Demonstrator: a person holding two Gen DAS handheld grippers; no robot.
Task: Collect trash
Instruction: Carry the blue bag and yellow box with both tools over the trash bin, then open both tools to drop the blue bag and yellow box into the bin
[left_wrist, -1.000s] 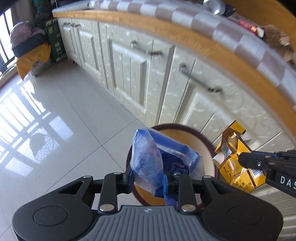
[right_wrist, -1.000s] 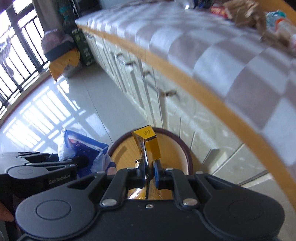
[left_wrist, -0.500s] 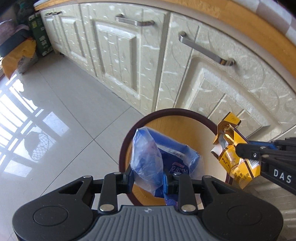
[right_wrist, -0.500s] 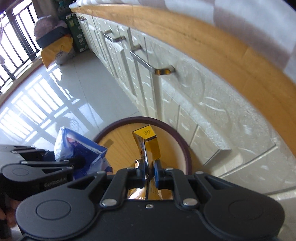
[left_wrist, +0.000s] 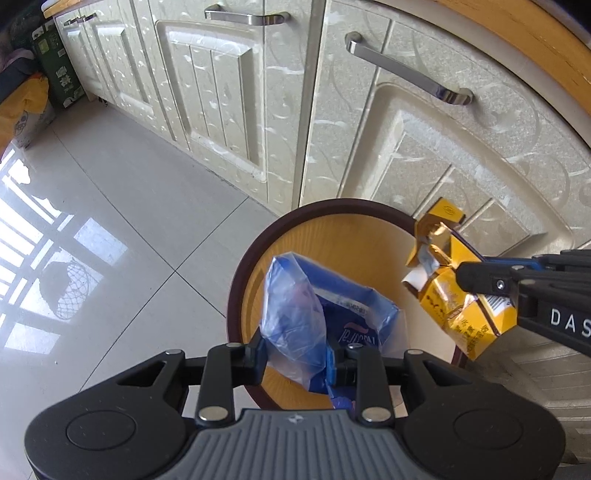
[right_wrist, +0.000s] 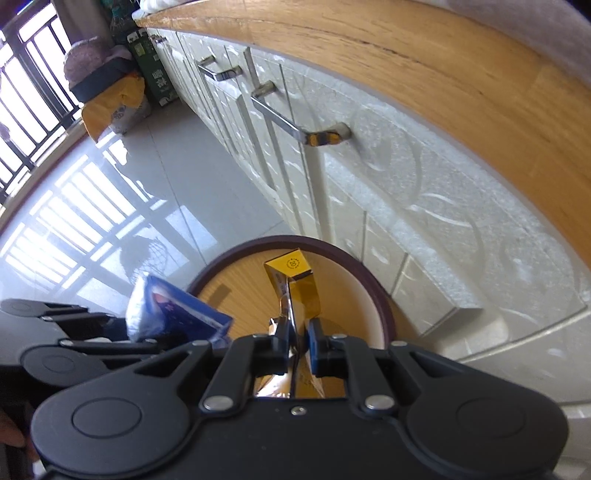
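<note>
The blue wrapper (left_wrist: 317, 321) hides the bin's (left_wrist: 332, 206) bottom.

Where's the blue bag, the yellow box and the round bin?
blue bag (left_wrist: 295, 314): left wrist view, on its crinkled plastic front.
yellow box (left_wrist: 443, 295): left wrist view, on its crumpled gold side.
round bin (right_wrist: 384, 295): right wrist view, on its dark rim.

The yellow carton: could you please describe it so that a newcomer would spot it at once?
Below the cream cabinet doors stands a round bin with a dark rim. Over it the right gripper pinches the crumpled yellow carton, gold-foiled and torn open, unlike the blue plastic bag beside it.
</note>
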